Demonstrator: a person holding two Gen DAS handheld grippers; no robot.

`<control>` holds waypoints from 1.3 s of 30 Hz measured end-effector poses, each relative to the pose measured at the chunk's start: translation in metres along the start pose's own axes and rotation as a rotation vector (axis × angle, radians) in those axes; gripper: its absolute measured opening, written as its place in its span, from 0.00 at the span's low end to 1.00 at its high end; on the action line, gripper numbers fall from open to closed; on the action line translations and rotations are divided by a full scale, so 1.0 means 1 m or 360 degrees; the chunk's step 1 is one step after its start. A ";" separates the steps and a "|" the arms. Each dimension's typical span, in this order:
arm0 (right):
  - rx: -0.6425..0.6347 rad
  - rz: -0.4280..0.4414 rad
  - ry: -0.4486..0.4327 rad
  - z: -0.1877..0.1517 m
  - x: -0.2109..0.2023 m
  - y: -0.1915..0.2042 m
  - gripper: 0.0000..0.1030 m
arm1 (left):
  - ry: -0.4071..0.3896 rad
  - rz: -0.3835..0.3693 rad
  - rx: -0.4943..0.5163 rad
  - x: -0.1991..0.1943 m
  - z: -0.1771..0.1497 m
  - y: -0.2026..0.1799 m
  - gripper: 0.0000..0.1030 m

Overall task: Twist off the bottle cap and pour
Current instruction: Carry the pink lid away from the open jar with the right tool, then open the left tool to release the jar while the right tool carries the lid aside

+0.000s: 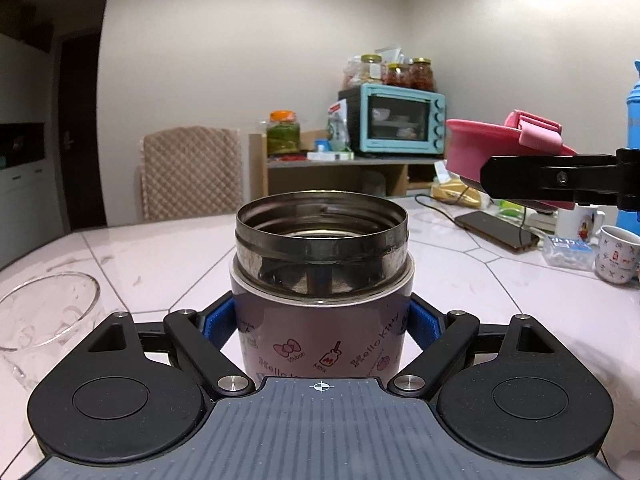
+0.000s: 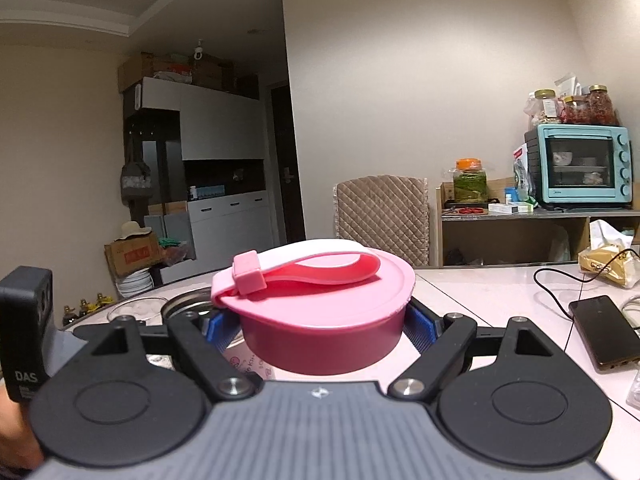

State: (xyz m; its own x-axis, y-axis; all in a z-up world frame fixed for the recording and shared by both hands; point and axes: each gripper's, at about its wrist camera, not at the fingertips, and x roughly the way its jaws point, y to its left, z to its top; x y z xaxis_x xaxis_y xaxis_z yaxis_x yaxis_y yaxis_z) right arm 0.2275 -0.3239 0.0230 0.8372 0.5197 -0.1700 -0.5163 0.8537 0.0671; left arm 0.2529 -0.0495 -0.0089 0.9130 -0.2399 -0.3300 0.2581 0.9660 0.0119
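One bottle (image 1: 322,312) uncapped in left gripper (image 1: 322,320), one pink cap (image 2: 320,312) in right gripper (image 2: 320,326)

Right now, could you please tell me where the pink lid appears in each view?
Left wrist view: pink lid at right edge, held aloft, right of the open flask.
Right wrist view: lid centre, between the blue pads.
Shared landmark: turquoise toaster oven.
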 end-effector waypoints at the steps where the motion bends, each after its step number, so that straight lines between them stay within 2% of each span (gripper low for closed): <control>1: -0.0001 -0.0010 0.0002 0.000 -0.001 0.001 0.82 | -0.0001 0.0006 -0.0002 -0.001 -0.001 0.000 0.87; 14: -0.0007 -0.0125 0.0023 -0.001 -0.006 0.007 0.82 | -0.0002 0.0061 -0.0027 -0.003 -0.004 -0.003 0.87; 39: -0.0006 -0.0187 0.0048 -0.007 -0.008 0.019 0.82 | -0.0002 0.0056 -0.0016 -0.003 -0.003 -0.002 0.87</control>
State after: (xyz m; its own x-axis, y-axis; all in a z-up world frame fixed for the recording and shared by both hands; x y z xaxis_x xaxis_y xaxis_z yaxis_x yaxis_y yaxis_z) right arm 0.2094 -0.3118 0.0184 0.8864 0.4147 -0.2058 -0.4156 0.9086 0.0411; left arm 0.2485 -0.0503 -0.0103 0.9219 -0.2061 -0.3282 0.2229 0.9748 0.0140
